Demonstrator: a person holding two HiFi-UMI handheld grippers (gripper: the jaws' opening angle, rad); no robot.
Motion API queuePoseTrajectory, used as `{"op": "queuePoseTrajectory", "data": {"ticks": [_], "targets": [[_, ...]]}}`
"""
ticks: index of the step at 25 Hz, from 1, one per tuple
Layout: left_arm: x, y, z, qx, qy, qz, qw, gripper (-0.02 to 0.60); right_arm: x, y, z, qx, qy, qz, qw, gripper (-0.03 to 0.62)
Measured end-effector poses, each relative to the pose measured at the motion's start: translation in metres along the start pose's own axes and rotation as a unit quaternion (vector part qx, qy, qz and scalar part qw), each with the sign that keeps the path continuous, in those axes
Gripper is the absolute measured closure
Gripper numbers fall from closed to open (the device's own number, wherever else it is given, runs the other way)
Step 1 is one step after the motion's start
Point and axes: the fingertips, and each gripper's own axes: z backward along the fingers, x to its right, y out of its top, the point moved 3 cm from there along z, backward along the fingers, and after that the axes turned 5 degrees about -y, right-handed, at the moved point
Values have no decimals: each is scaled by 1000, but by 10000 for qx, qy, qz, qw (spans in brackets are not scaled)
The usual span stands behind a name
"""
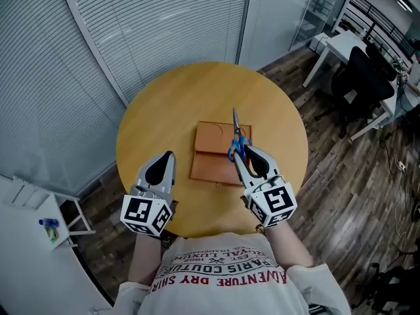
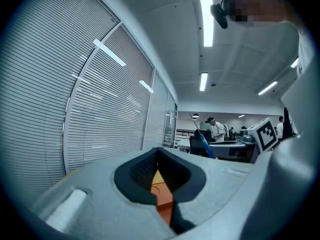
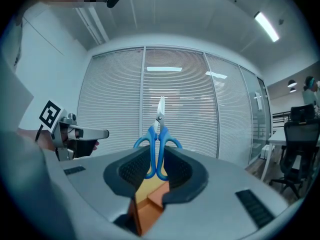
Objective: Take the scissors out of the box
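Observation:
My right gripper point(image 1: 244, 151) is shut on the blue handles of the scissors point(image 1: 237, 135). It holds them above the orange box point(image 1: 211, 155) in the middle of the round wooden table point(image 1: 157, 117), blades pointing away from me. In the right gripper view the scissors point(image 3: 159, 130) stand upright between the jaws, with the box point(image 3: 149, 208) below. My left gripper point(image 1: 170, 155) hovers over the table left of the box, shut with nothing in it. In the left gripper view its jaws meet, and the box point(image 2: 163, 205) shows beneath them.
Slatted blinds point(image 1: 164, 25) on glass walls stand behind the table. White desks and black office chairs point(image 1: 357, 77) fill the room to the right. A white shelf point(image 1: 39, 222) sits low at the left. Wood flooring surrounds the table.

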Motion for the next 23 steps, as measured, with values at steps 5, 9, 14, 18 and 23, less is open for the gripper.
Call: {"op": "queuePoseTrajectory", "data": {"ticks": [5,9,14,18,23], "targets": [[4,-3,-3,-62,-29,-2,10000,572,3,-1,1,-5,12,4,10000,502],[4,-5,-7,-100,-30,-49,9999,572,3,-1,-3,-7,39,-24,10000,501],[-1,-4,-12,-126,29,-181,9998,572,2,0,-13,50,70,20,10000,500],[-2,-6,-17,-190,95,-292,9993,572,6,-1,-18,60,86,-53,9999,500],[-13,-7,-26,-194,93,-303,9993,572,7,-4,-33,58,101,-76,9999,500]]}}
